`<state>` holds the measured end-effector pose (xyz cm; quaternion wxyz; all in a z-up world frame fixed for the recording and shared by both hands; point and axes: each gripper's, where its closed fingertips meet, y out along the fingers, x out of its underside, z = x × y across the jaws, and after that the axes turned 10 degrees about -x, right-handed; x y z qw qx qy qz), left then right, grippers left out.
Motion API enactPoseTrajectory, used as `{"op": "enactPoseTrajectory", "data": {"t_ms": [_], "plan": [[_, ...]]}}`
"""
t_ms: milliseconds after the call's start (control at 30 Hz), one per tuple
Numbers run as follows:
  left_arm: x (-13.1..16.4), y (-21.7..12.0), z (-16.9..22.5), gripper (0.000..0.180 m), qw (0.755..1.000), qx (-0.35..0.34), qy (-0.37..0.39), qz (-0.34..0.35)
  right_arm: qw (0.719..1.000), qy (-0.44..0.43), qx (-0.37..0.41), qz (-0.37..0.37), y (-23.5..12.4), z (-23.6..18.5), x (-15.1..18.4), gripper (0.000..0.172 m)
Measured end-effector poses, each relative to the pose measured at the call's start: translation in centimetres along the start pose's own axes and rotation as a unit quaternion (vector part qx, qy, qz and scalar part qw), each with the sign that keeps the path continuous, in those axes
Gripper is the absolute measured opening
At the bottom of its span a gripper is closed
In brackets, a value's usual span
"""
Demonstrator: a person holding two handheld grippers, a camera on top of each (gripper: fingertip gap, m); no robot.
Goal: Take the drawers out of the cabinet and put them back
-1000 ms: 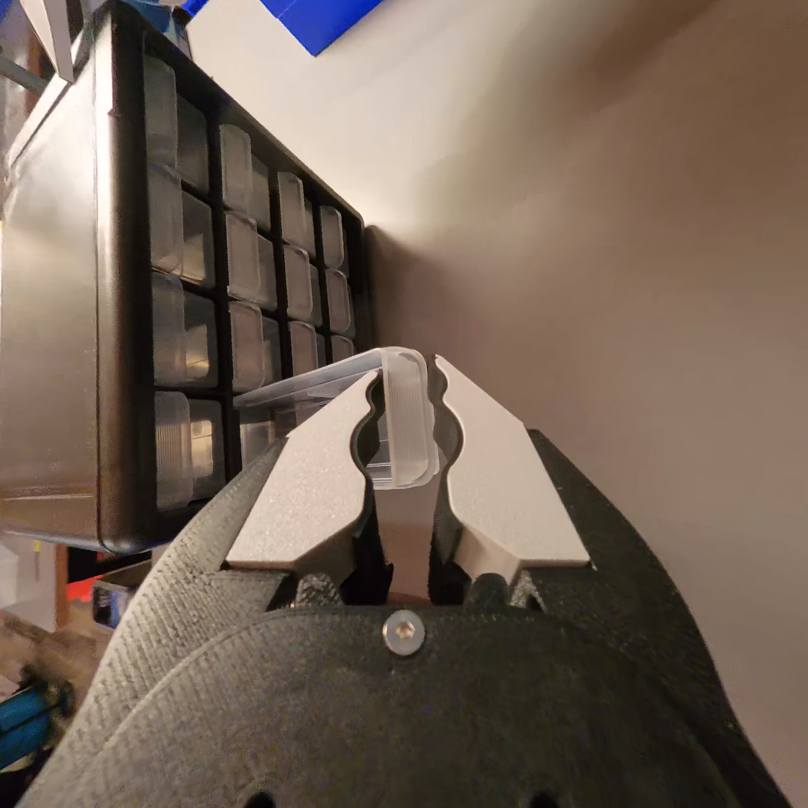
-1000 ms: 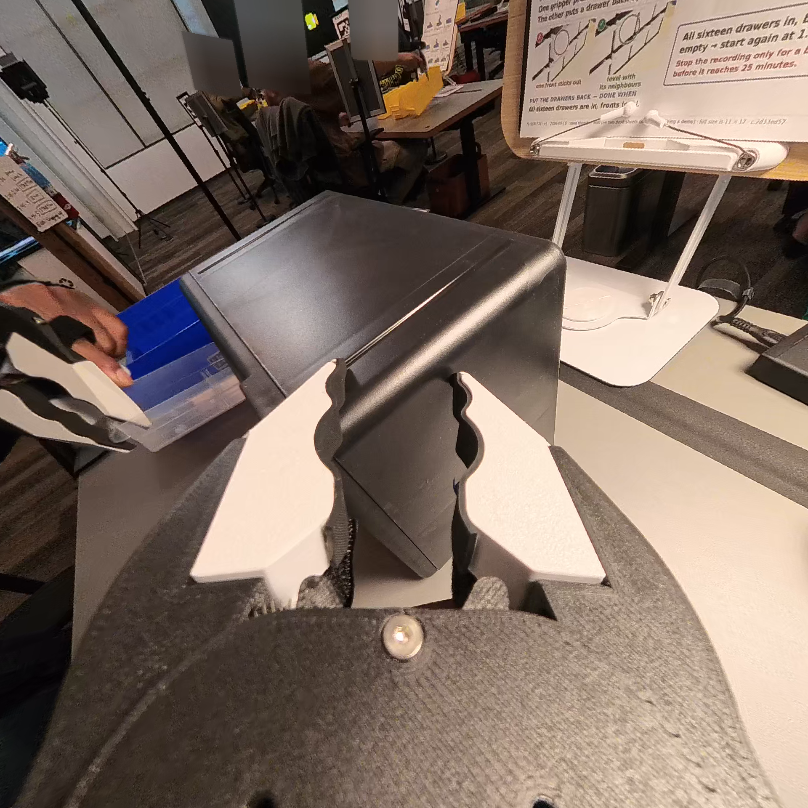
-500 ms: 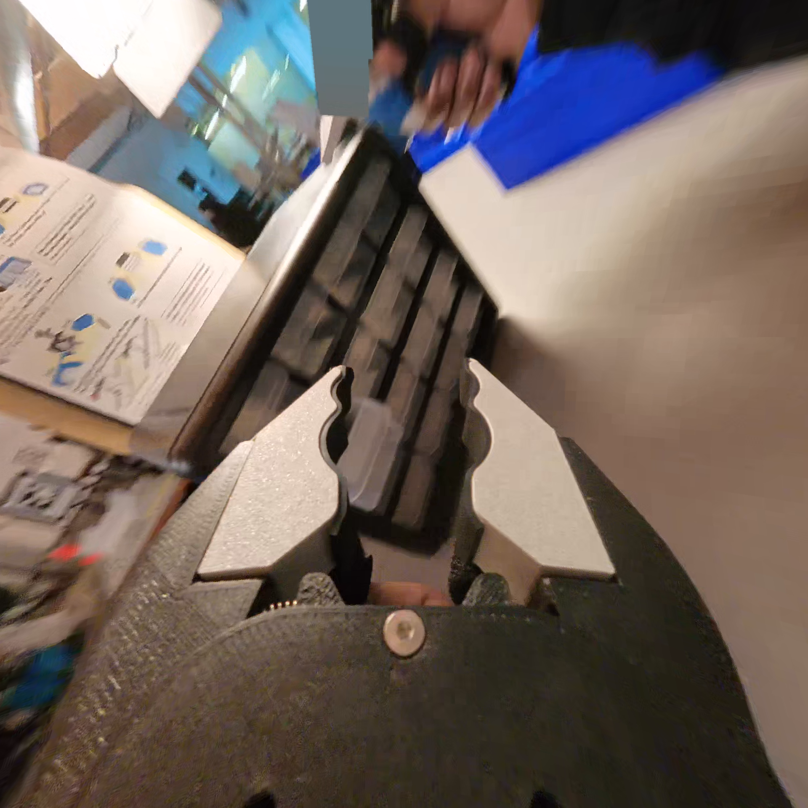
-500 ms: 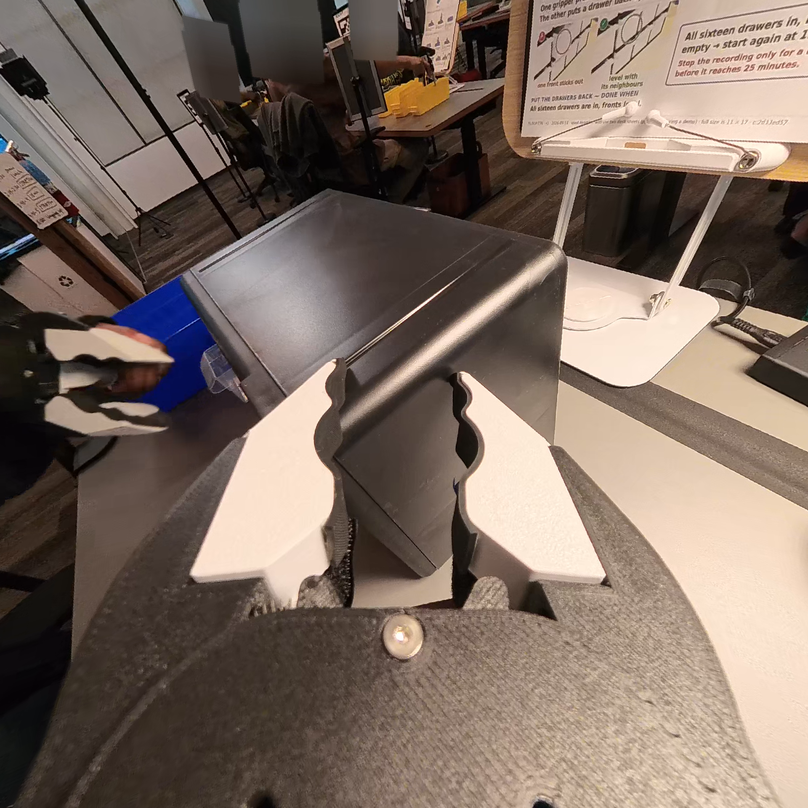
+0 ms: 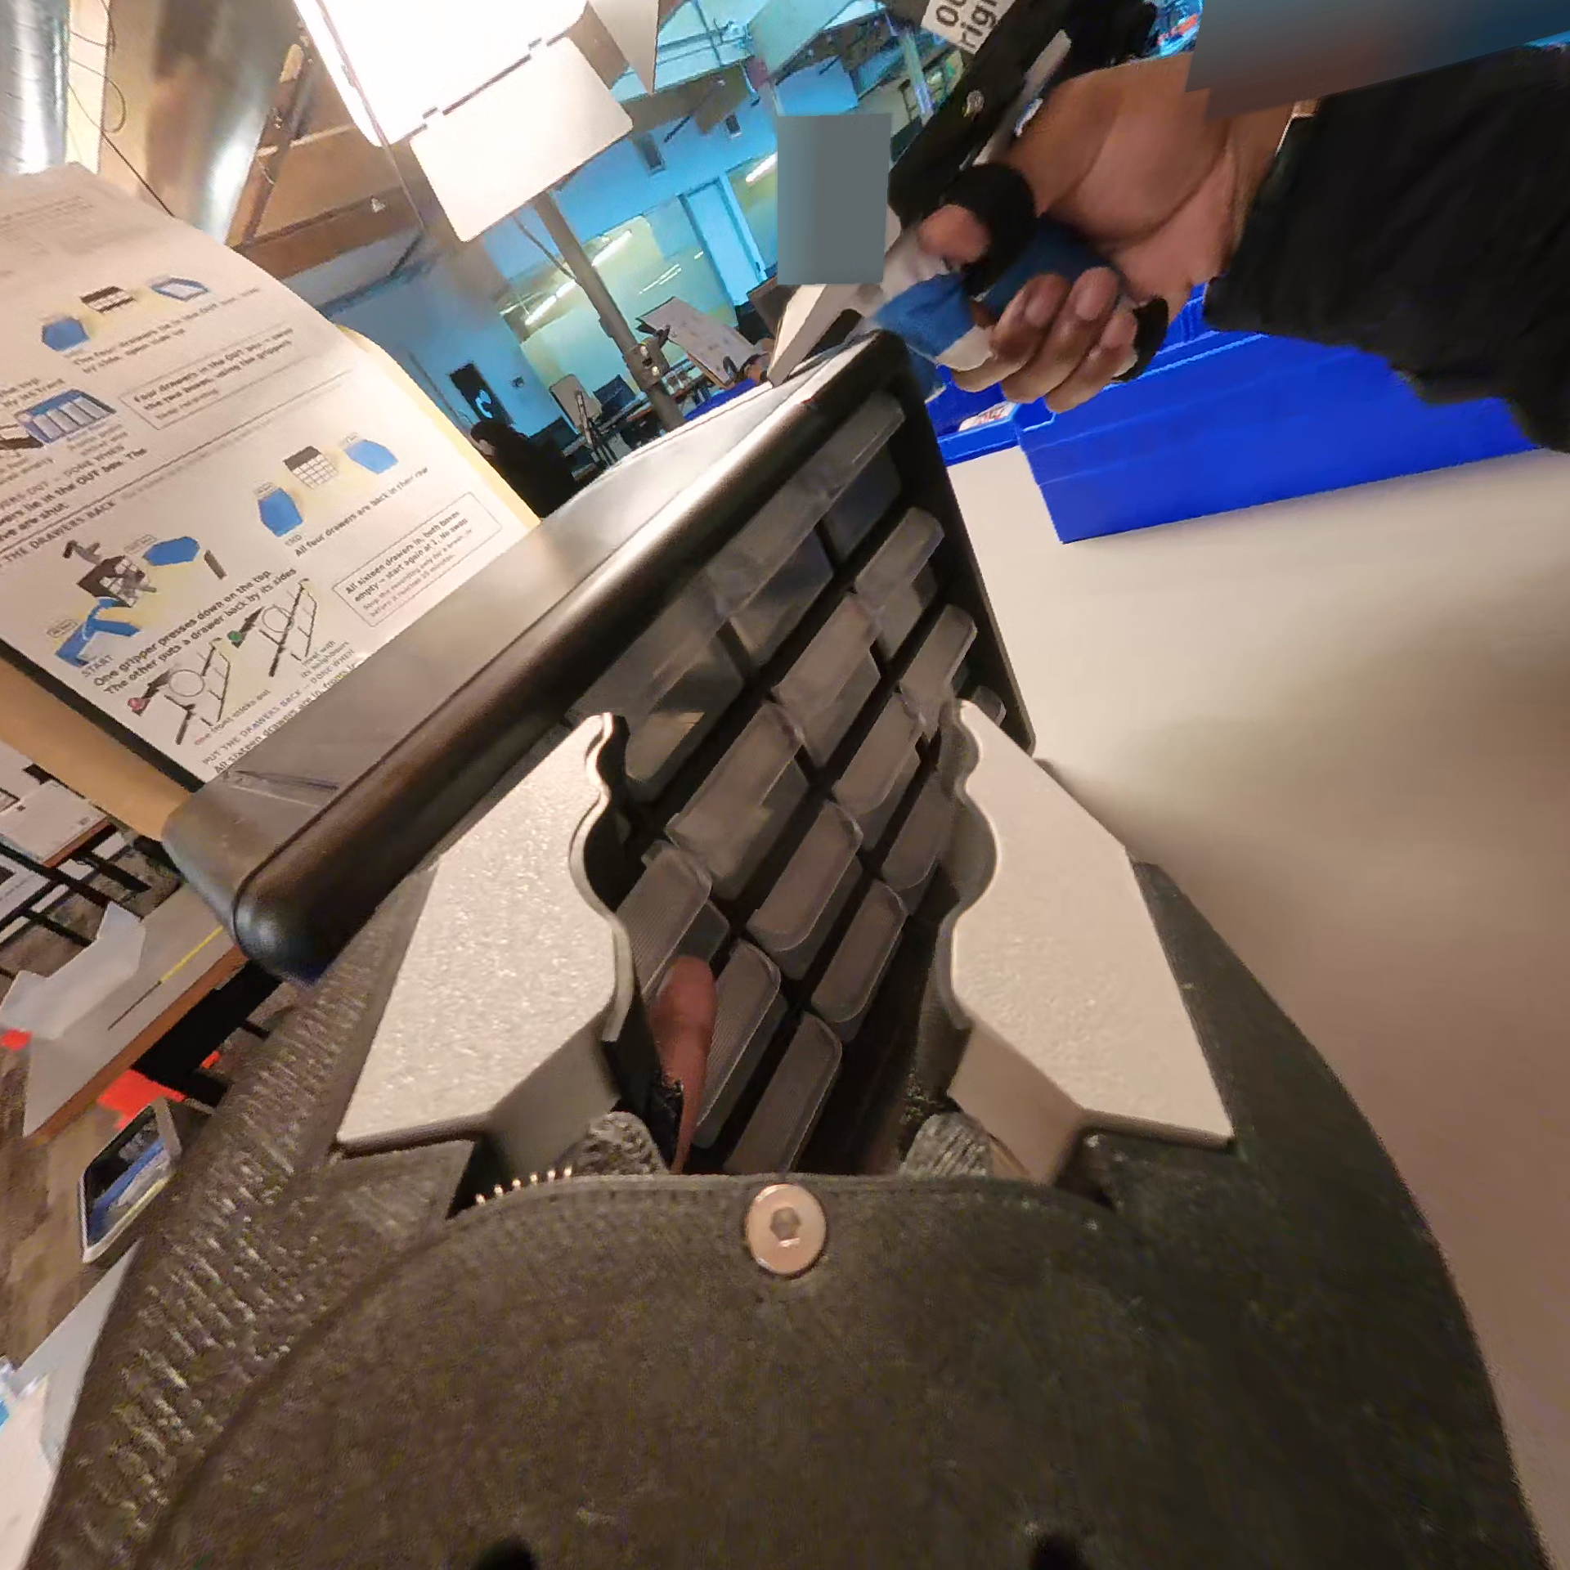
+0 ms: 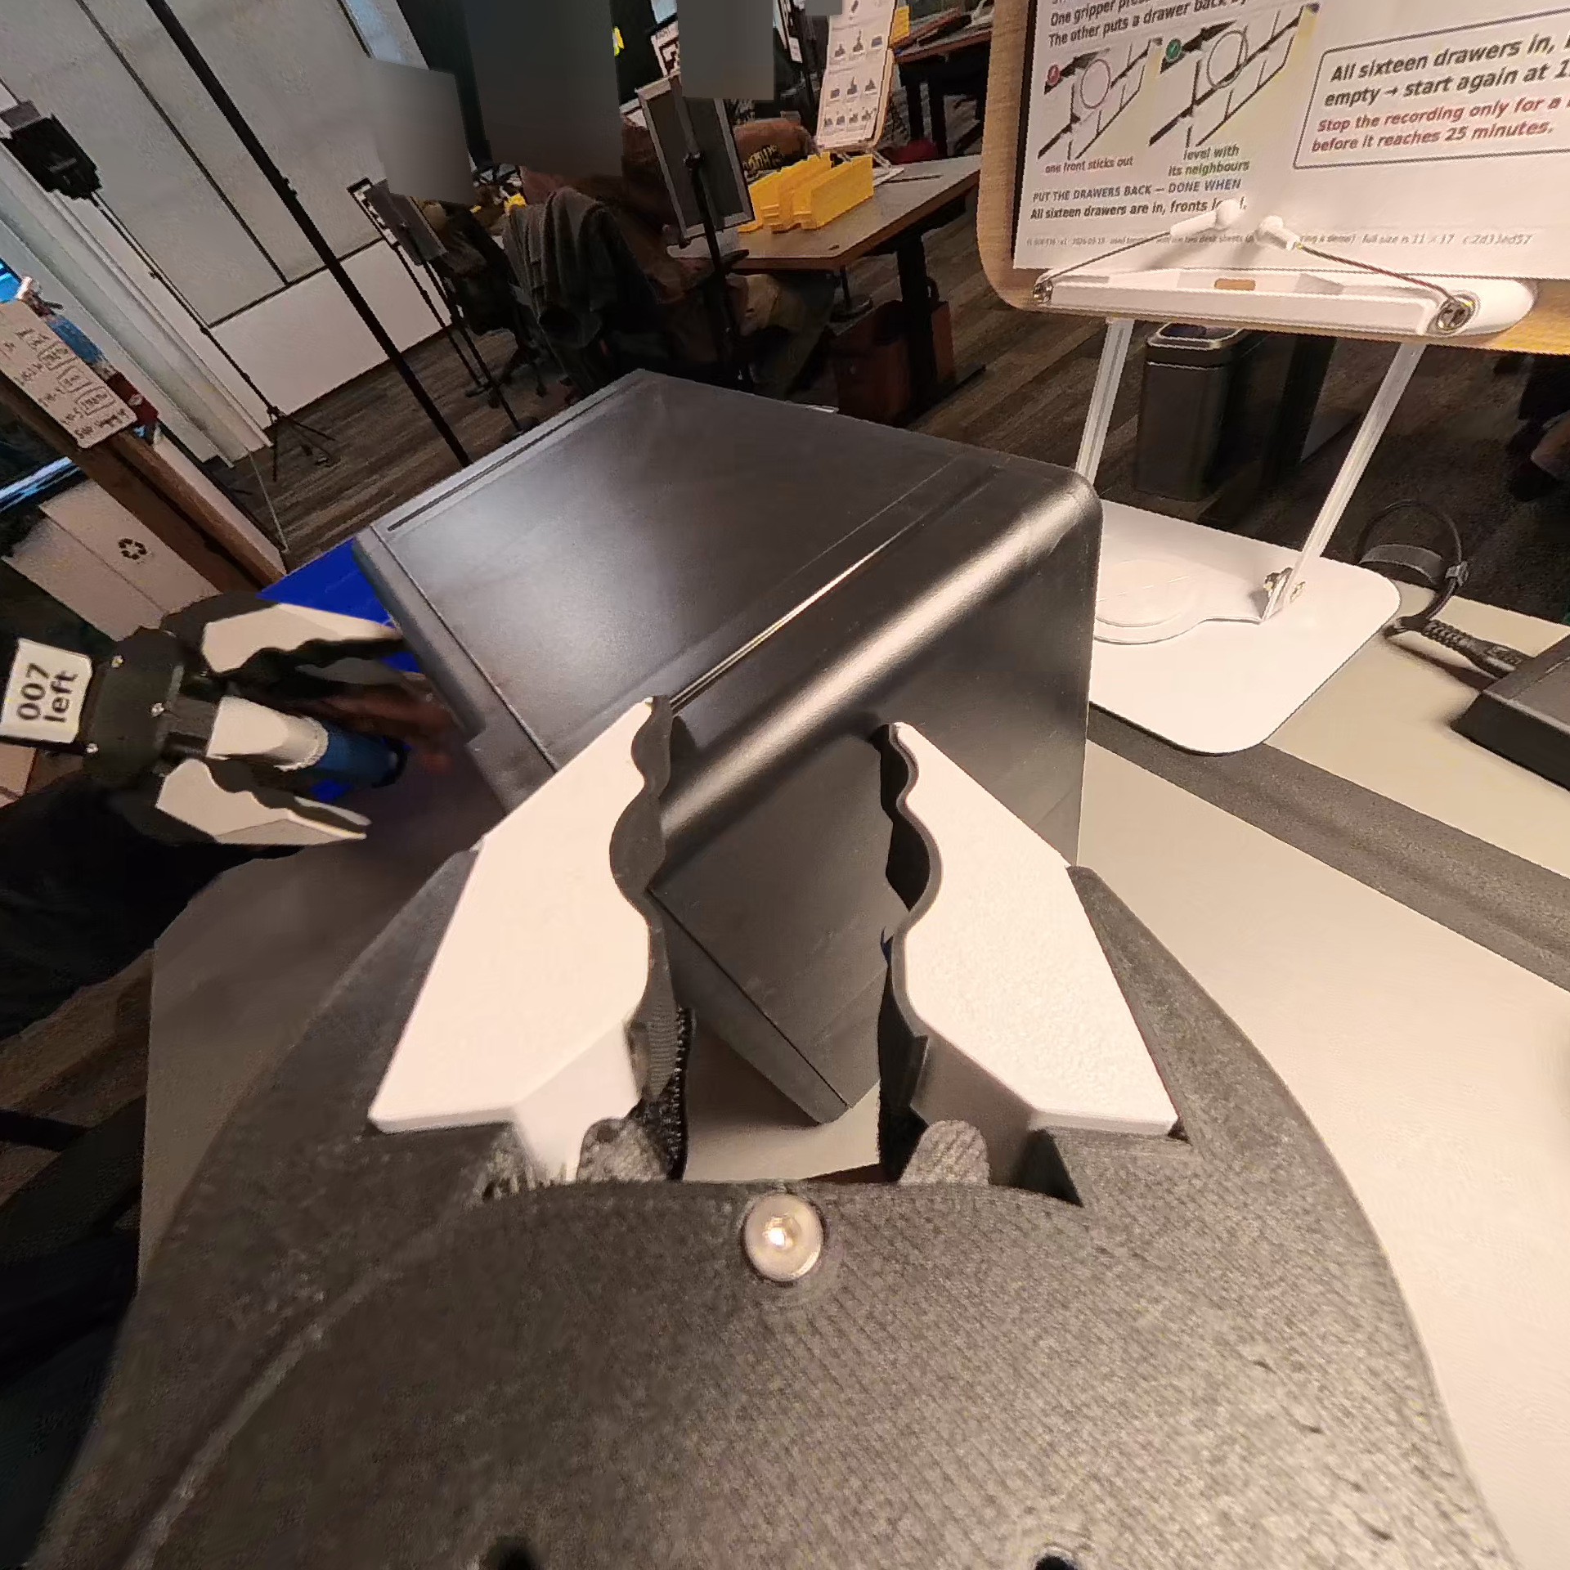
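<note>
The black cabinet point(image 5: 510, 646) stands on the table, its front filled with clear drawers point(image 5: 790, 680). My left gripper point(image 5: 782, 718) is open wide and holds nothing. It hovers close in front of the drawer fronts, near the cabinet's lower part. In the right wrist view it sits at the cabinet's front edge point(image 6: 378, 731). My right gripper point(image 6: 773, 722) is open and straddles the cabinet's point(image 6: 680, 544) top rear edge; only its left pad lies against the edge. The left wrist view shows it resting on the cabinet's top far corner point(image 5: 816, 331).
A blue bin point(image 5: 1274, 425) stands on the table beyond the cabinet's front. An instruction sheet on a white stand point(image 6: 1274, 127) stands behind the cabinet, its base point(image 6: 1189, 629) on the table. A black device point(image 6: 1521, 705) lies at the right edge.
My left gripper held a clear drawer by its front, half out of the cabinet. It has let go, opened wide and swung to face the drawer fronts. My right gripper has not moved.
</note>
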<state>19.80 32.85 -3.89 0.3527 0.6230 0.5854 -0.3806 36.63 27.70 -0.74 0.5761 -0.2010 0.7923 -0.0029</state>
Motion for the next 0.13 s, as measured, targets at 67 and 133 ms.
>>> {"op": "enactPoseTrajectory", "data": {"t_ms": [67,133], "plan": [[-0.1,-0.1,0.2,0.074,1.0,0.002,0.0,0.003,1.0,0.001,-0.002,-0.001,0.0,0.0,0.0,0.053],[-1.1,-0.6,1.0,0.069,0.999,0.026,-0.01,0.022,1.0,0.0,-0.002,-0.001,0.0,0.0,0.0,0.053]]}}
